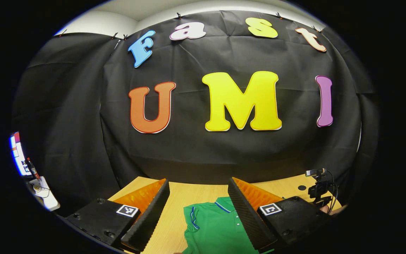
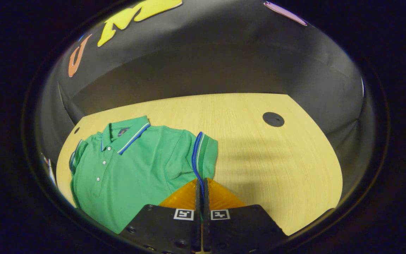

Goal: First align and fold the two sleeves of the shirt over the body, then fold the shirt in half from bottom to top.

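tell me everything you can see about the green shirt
The green shirt is a short-sleeved polo of soft knit-looking fabric, lying front up on the pale wooden table. Its collar and sleeve cuffs carry blue and white stripes, and small white buttons run down the placket. One sleeve lies spread out, and the right gripper is shut on its striped hem. The far sleeve looks bunched. The left gripper hovers open above the collar end.
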`<state>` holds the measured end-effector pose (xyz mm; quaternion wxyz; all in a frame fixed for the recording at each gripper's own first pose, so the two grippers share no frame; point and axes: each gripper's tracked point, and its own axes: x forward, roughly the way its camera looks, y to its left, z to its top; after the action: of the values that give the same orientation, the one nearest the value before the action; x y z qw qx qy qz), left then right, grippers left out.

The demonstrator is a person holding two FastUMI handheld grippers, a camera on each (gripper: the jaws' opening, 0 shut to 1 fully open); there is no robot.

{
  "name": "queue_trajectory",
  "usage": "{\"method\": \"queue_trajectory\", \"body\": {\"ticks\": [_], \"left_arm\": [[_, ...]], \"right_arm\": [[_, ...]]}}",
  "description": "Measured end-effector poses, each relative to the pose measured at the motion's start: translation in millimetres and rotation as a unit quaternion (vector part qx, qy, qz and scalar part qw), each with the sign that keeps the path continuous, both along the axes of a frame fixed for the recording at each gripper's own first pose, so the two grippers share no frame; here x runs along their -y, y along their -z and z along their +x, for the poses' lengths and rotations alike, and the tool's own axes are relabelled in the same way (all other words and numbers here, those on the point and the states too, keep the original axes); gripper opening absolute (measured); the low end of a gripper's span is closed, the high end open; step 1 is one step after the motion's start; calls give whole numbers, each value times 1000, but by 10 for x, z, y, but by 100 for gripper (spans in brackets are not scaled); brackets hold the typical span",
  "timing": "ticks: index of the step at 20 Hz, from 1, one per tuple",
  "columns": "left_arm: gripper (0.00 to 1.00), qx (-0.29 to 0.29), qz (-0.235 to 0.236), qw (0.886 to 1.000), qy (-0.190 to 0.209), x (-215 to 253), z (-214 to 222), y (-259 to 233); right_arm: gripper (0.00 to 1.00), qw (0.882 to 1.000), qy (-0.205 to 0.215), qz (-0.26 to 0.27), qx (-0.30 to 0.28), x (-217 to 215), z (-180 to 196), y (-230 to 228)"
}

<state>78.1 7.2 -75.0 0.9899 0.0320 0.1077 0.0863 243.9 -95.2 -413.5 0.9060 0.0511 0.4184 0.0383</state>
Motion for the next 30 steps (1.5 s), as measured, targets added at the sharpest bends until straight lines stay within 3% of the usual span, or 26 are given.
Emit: {"method": "queue_trajectory", "body": {"ticks": [7, 13, 23, 25, 30], "left_arm": [[100, 7, -6, 1000, -1, -30, -41, -17], [100, 15, -24, 1000, -11, -164, -175, -57], [100, 9, -6, 998, -61, -727, -585, -116], [100, 6, -2, 998, -66, -799, -630, -121], [100, 7, -7, 998, -56, -801, -582, -81]], "right_arm": [[0, 999, 6, 8, 41, -79, 9, -538], [0, 999, 6, 21, 45, -632, -6, -926], [0, 1000, -16, 19, 13, -1659, 30, -608], [11, 999, -19, 29, 9, -1786, -11, -603], [95, 997, -25, 41, 53, -1844, -142, -974]]}}
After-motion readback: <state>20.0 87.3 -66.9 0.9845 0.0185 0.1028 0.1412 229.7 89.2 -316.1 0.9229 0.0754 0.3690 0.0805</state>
